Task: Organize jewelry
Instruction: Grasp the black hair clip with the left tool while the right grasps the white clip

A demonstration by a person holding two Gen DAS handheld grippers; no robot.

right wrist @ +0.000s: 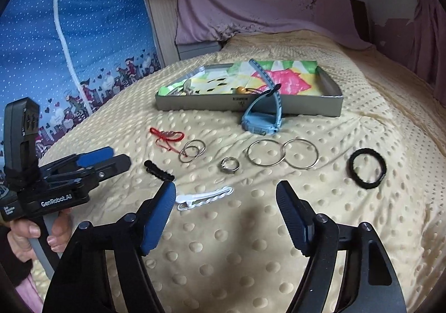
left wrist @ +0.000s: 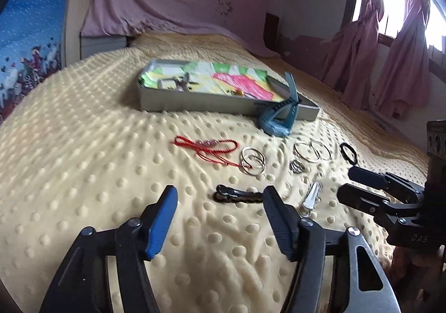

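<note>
Since both tongs hang part-open and empty, the left tongs (left wrist: 220,198) should straddle the black clip (left wrist: 237,196) just ahead, the right tongs (right wrist: 225,196) the white clip (right wrist: 205,197) beside its left finger; the box (right wrist: 292,106) lies beyond.

We read "GenRobot.AI" in white letters on the black body of the left gripper (right wrist: 111,159) in the right wrist view. We read "DAS" faintly on the black housing of the right gripper (left wrist: 354,184) in the left wrist view. Other print stayed illegible.
</note>
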